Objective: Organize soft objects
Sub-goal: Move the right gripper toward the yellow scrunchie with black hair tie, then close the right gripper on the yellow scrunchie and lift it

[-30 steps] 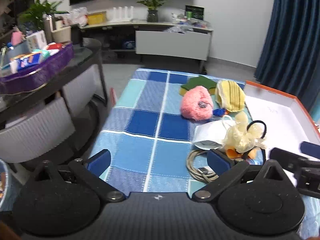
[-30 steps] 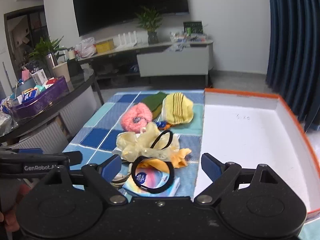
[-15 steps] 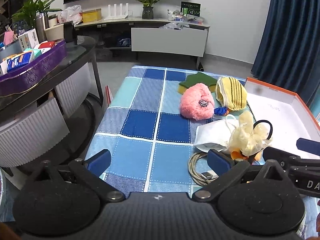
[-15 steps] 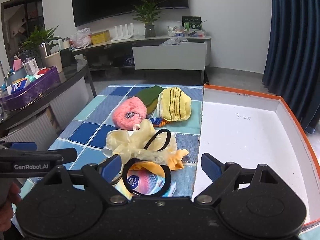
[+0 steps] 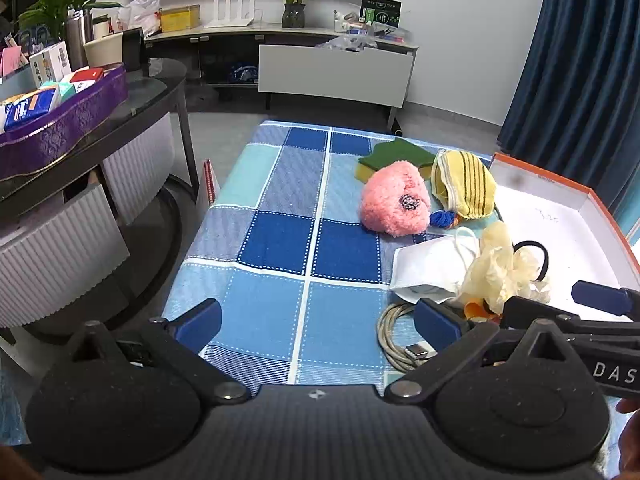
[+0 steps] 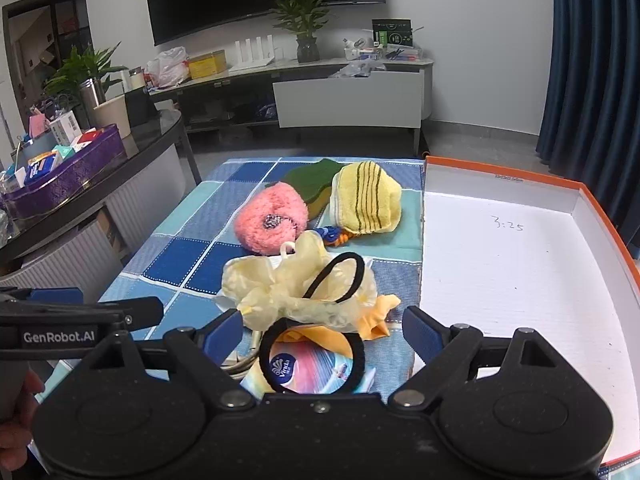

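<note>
A pile of soft things lies on the blue checked cloth (image 5: 280, 240): a pink fluffy puff (image 6: 272, 222), a yellow striped towel (image 6: 366, 198), a green and yellow sponge (image 6: 314, 182), crumpled cream gloves (image 6: 288, 288) with a black hair band (image 6: 336, 276) on top, and a white mask (image 5: 432, 268). My right gripper (image 6: 322, 334) stands open just before the gloves, above a second black band (image 6: 312, 360) on a tissue packet (image 6: 312, 368). My left gripper (image 5: 316, 322) is open over bare cloth, left of the pile.
A shallow orange-rimmed white box (image 6: 520, 264) lies to the right of the pile. A coiled cable (image 5: 400, 336) sits by my left gripper's right finger. A dark side table with a purple tray (image 5: 60, 128) stands at the left, a TV cabinet (image 6: 348, 96) behind.
Both grippers have drifted slightly, and the pile now sits a little nearer in the right wrist view. Both stay open and nothing on the cloth has moved.
</note>
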`<control>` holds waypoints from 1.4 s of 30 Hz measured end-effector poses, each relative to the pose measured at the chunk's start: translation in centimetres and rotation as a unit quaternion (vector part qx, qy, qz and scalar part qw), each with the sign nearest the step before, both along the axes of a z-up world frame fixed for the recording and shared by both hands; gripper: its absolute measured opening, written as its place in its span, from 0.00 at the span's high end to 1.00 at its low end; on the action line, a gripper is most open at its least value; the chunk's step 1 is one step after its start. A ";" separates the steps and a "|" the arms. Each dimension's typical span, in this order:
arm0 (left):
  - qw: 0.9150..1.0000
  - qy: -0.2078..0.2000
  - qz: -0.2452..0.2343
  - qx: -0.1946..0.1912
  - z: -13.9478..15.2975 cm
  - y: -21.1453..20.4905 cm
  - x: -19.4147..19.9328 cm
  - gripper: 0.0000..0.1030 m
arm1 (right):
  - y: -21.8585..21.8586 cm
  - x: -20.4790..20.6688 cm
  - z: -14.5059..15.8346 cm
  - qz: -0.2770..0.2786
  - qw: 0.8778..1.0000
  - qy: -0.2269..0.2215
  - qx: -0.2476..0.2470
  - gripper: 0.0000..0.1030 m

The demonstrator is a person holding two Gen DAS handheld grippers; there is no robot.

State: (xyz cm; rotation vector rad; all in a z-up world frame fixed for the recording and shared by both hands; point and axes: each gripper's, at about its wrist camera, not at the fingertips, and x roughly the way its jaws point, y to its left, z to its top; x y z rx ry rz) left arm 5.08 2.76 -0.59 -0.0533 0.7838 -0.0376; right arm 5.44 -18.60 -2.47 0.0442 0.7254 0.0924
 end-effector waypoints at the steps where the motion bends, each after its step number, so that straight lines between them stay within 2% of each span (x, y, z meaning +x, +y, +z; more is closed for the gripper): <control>1: 1.000 0.000 0.000 0.001 0.0 0.0 0.0 0.00 | 0.0 0.0 0.0 -0.003 1.000 -0.001 -0.002 0.01; 12: 1.000 0.002 0.001 0.005 -0.1 0.2 0.2 0.00 | 0.2 0.6 -0.3 -0.004 1.000 0.008 0.004 0.01; 26: 1.000 0.006 0.008 0.003 -0.4 0.7 0.3 0.00 | 1.0 2.5 -1.5 -0.015 1.000 0.018 -0.013 0.01; 28: 1.000 0.007 0.008 0.002 -0.5 0.8 0.3 0.00 | 0.8 2.9 -1.7 -0.018 1.000 0.024 0.000 0.01; 31: 1.000 0.010 0.007 -0.001 -0.6 0.9 0.3 0.00 | 0.2 3.3 -1.9 -0.018 0.999 0.035 0.034 0.12; 33: 1.000 0.010 0.007 0.000 -0.7 0.9 0.3 0.00 | 0.3 3.5 -1.9 -0.012 0.999 0.039 0.032 0.32; 37: 1.000 0.012 0.006 -0.002 -0.9 0.9 0.4 0.00 | -0.4 3.4 -1.9 -0.013 0.998 0.035 0.041 0.57; 39: 1.000 0.013 0.006 -0.003 -1.0 0.8 0.4 0.00 | -0.9 3.2 -1.6 -0.011 0.998 0.026 0.055 0.63; 42: 1.000 0.014 0.002 -0.001 -1.0 0.6 0.3 0.00 | -1.5 2.9 -1.1 -0.008 0.998 0.012 0.060 0.64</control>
